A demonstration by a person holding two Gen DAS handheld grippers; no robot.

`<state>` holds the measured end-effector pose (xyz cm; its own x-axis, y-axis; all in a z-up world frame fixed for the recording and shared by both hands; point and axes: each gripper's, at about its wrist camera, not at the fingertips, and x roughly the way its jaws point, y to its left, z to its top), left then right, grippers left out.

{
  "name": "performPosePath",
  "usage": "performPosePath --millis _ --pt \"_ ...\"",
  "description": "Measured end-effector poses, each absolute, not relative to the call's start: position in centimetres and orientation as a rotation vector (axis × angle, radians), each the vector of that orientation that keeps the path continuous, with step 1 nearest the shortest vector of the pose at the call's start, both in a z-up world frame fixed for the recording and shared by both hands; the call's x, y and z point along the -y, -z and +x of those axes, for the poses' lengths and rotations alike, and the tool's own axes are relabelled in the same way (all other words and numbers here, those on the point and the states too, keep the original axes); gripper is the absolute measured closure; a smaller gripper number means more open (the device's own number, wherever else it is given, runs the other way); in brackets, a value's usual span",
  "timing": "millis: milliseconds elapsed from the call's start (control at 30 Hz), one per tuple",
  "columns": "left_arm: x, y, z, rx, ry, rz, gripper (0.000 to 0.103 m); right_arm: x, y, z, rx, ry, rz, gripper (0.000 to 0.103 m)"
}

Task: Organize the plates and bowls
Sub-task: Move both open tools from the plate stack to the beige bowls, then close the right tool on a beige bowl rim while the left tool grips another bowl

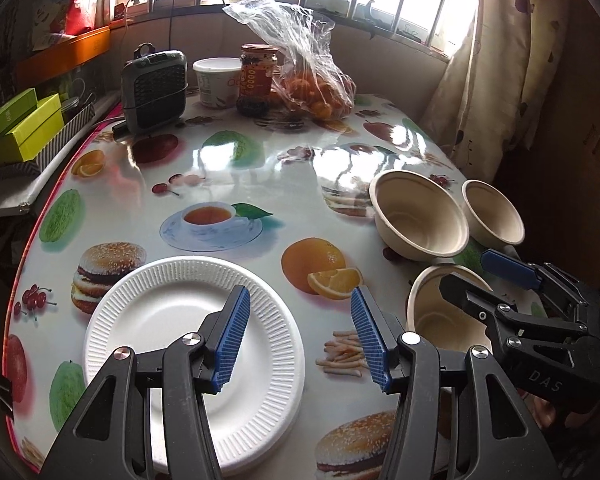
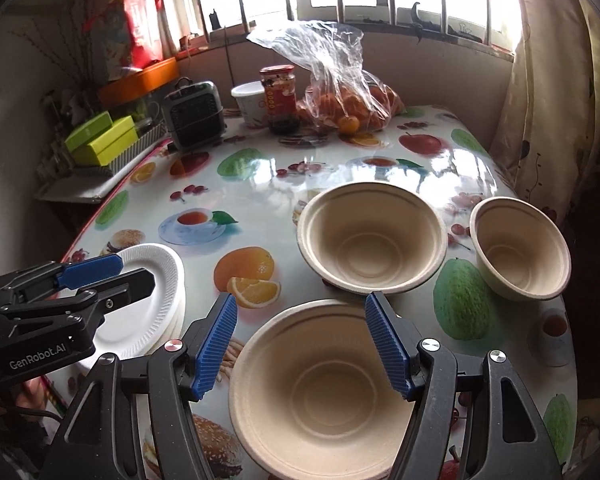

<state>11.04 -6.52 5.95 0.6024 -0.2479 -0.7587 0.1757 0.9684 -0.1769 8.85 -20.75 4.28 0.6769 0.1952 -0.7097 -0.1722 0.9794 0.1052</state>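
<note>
A stack of white foam plates (image 1: 188,356) lies near the table's front left; it also shows in the right wrist view (image 2: 148,300). Three tan paper bowls stand at the right: a near one (image 2: 324,392), a large one behind it (image 2: 372,236) and a small one at the far right (image 2: 520,244). My left gripper (image 1: 300,340) is open and empty, hovering over the plates' right edge. My right gripper (image 2: 300,344) is open and empty, its jaws spread above the near bowl (image 1: 440,320).
At the back of the fruit-print table (image 1: 260,168) stand a small grey fan heater (image 1: 154,88), a white tub (image 1: 218,80), a red-lidded jar (image 1: 258,76) and a plastic bag of oranges (image 1: 316,92). Green boxes (image 1: 20,128) sit on a ledge at the left.
</note>
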Motion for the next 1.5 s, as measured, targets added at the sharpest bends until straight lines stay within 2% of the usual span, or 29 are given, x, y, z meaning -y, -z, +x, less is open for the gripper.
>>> performPosePath --millis 833,1500 --pt "13.9 -5.9 16.9 -0.944 0.346 -0.100 0.049 30.6 -3.8 11.0 -0.785 -0.062 0.142 0.036" --pt "14.3 -3.9 20.8 -1.015 0.334 -0.167 0.049 31.5 -2.6 14.4 -0.790 -0.065 0.159 0.036"
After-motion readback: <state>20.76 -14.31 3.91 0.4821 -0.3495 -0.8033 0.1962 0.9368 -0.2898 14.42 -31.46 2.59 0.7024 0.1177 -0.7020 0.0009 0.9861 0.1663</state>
